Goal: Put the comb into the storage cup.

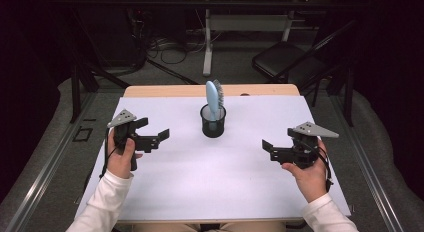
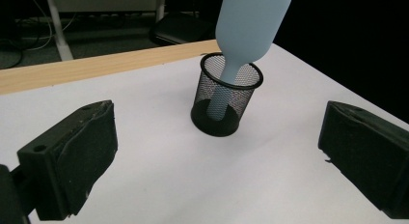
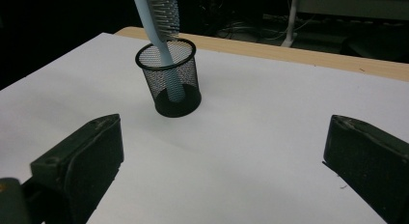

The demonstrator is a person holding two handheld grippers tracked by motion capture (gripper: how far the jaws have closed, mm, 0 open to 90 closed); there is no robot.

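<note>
A lab: dark curtains [image 1: 30, 92], floor cables [image 1: 170, 49], desk frame [image 1: 207, 37].

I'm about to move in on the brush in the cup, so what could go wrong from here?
1. The hairbrush stands handle-down, leaning in the light mesh cup; a sideways pull might tip the cup.
2. If only one gripper works, the cup may lift with the brush; the left gripper and right gripper are both open and well clear of it.
3. Gripping the bristles could slip.
</note>
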